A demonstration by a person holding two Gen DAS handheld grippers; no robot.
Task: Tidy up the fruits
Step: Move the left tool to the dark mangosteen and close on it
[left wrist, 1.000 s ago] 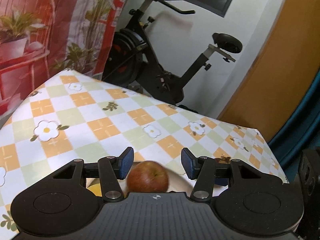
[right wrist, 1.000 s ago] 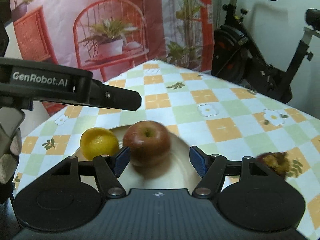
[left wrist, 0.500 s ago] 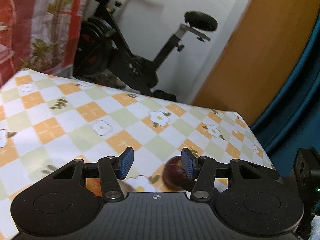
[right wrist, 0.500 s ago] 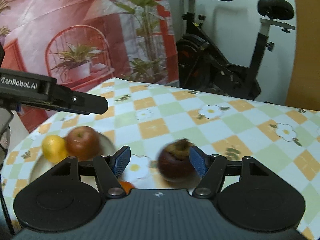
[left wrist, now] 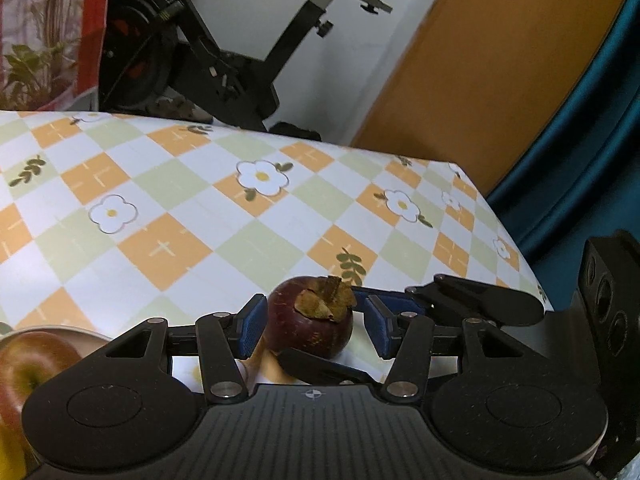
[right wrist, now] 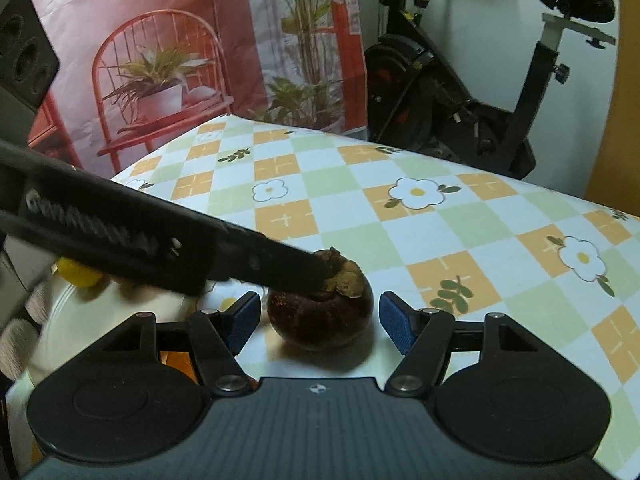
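Note:
A dark purple mangosteen (left wrist: pixel 310 324) with a dry brown cap sits on the flowered tablecloth. My left gripper (left wrist: pixel 316 330) is open with the fruit between its blue pads. My right gripper (right wrist: pixel 320 322) is open too, straddling the same mangosteen (right wrist: pixel 320 316) from the other side. The left gripper's black finger (right wrist: pixel 256 260) reaches across to the fruit's cap in the right wrist view. A red apple (left wrist: pixel 24 364) lies on a white plate (left wrist: pixel 86 336) at the lower left. A yellow fruit (right wrist: pixel 78 276) lies on the plate (right wrist: pixel 104 316).
The checked tablecloth (left wrist: pixel 200 216) ends at the far and right edges. An exercise bike (left wrist: pixel 208 52) stands behind the table, beside an orange panel (left wrist: pixel 500 60). A printed backdrop with a red chair (right wrist: pixel 160 80) hangs at the left.
Both grippers have swung from the plate of apple and yellow fruit towards the mangosteen. Both now straddle it from opposite sides, with their jaws still open.

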